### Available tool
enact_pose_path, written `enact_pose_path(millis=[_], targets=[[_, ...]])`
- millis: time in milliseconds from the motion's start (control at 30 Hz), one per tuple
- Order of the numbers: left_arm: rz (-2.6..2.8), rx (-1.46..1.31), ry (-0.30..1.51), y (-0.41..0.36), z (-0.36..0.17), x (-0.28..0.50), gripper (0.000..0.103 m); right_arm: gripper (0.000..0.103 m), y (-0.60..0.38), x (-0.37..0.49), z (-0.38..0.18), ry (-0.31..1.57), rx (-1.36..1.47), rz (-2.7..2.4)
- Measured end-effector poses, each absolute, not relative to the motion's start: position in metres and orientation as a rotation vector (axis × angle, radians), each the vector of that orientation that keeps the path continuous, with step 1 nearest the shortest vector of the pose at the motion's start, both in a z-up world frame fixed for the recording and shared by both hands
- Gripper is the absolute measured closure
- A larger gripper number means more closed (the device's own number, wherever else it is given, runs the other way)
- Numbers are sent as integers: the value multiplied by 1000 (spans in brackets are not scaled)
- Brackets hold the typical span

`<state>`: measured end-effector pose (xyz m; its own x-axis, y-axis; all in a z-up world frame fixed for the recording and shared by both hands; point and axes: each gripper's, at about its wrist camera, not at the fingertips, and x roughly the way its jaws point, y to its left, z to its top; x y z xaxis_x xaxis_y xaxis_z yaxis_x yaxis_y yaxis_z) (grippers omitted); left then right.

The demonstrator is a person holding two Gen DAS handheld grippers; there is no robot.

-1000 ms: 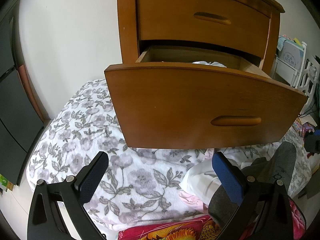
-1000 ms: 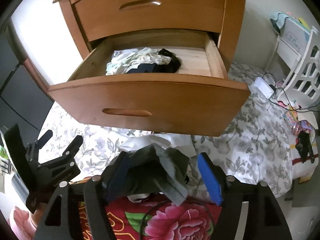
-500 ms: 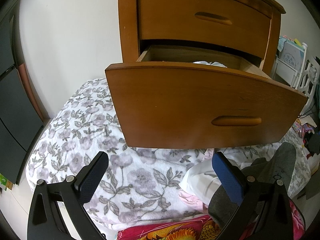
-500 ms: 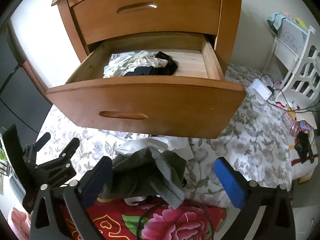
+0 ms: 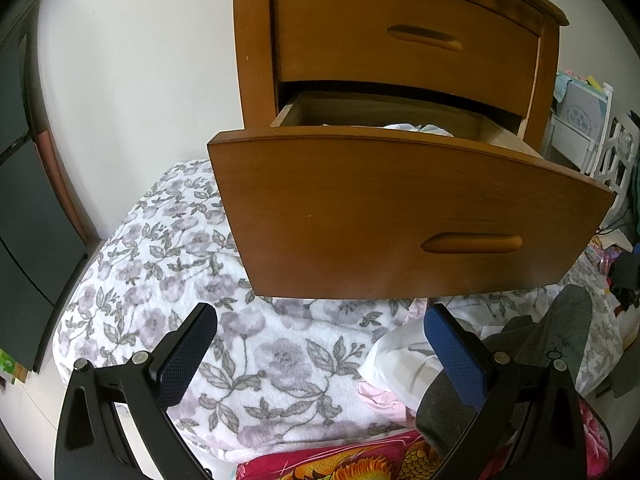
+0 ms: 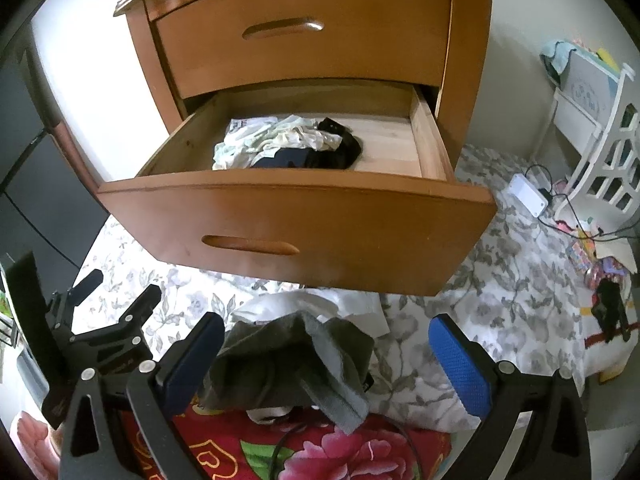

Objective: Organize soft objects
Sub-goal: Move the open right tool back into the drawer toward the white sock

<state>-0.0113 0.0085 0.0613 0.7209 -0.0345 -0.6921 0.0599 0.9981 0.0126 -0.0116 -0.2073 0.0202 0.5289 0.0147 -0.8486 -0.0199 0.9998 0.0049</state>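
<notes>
**Two grippers wide open, grey sock loose on the bed**

Both grippers stood released, gripping nothing. The right gripper had just been opening, its jaws spread wide either side of the grey sock, which lay crumpled between them without pressing on either pad; it sat nearer the left finger than the right finger. Judging by this, the sock had been let go to be re-gripped or sorted. Ahead of the fingertips and above them hung the open drawer, likely pulled out to receive soft things; a heap of light and dark clothes already lay inside. The left gripper hovered over the flowered blanket, empty, with white cloth just inside its right finger.
</notes>
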Motion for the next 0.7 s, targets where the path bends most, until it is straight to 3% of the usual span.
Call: enact_pose_path(millis=[700], targets=[[-72,40,798,7,57,-2,0,0,-205,5,25,951,-19,63]])
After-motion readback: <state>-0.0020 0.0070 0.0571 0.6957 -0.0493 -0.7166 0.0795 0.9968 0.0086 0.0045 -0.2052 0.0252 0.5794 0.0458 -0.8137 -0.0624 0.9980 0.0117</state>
